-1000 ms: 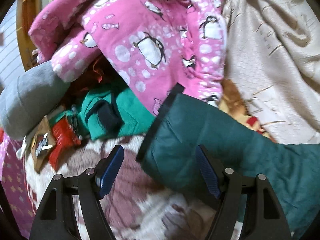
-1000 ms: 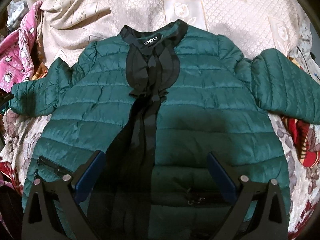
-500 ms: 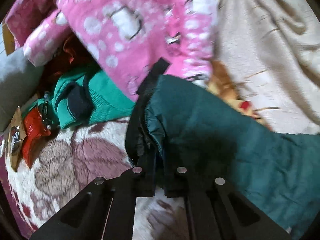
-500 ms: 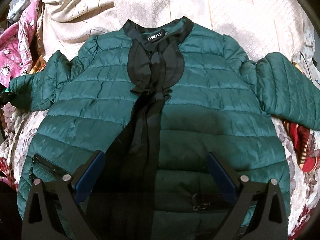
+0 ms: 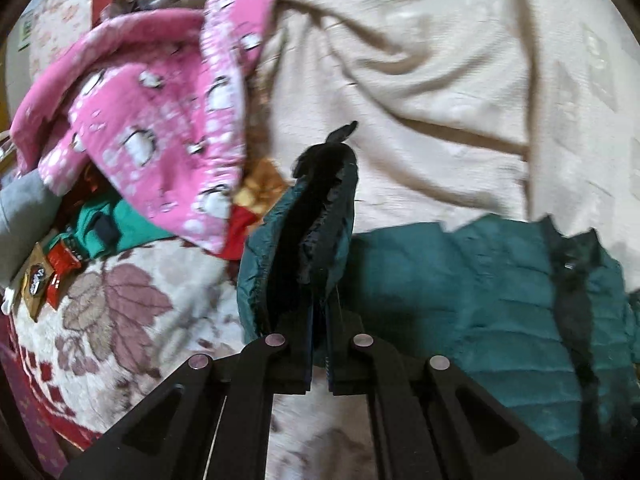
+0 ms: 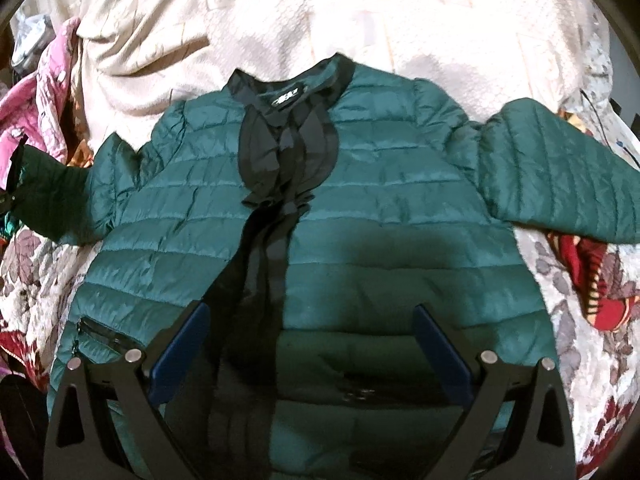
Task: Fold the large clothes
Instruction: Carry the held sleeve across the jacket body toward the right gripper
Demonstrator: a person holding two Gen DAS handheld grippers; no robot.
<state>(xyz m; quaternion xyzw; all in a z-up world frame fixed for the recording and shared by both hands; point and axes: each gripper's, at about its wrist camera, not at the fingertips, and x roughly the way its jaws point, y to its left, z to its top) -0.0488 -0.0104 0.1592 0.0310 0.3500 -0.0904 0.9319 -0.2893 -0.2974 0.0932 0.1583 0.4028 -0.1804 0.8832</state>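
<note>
The left gripper [image 5: 319,344] is clamped tight on the cuff of the green puffer jacket [image 6: 320,216], its jaws having just closed, and the black-lined sleeve end [image 5: 316,216] stands up straight ahead of the fingers, raised off the floral blanket [image 5: 120,312]. The main risk, as I judge it, is the slick quilted shell: only a narrow fold of cuff sits between the pads, so a quick swing toward the jacket's body could pull it free and drop the sleeve short of the chest. A second risk is drag, since the jacket lies open and loose on the cream bedspread [image 6: 280,20], and pulling the sleeve across may skew the whole body or bunch the shoulder. The pink penguin garment [image 5: 152,120] heaped ahead and to the left of the left gripper is near enough to snag. The left gripper points down at a slant, with the jacket's body to its right. The right gripper [image 6: 308,344] hovers over the lower front of the jacket, tilted steeply down, jaws wide apart and holding nothing; the far sleeve [image 6: 560,184] lies spread ahead and to its right.
</note>
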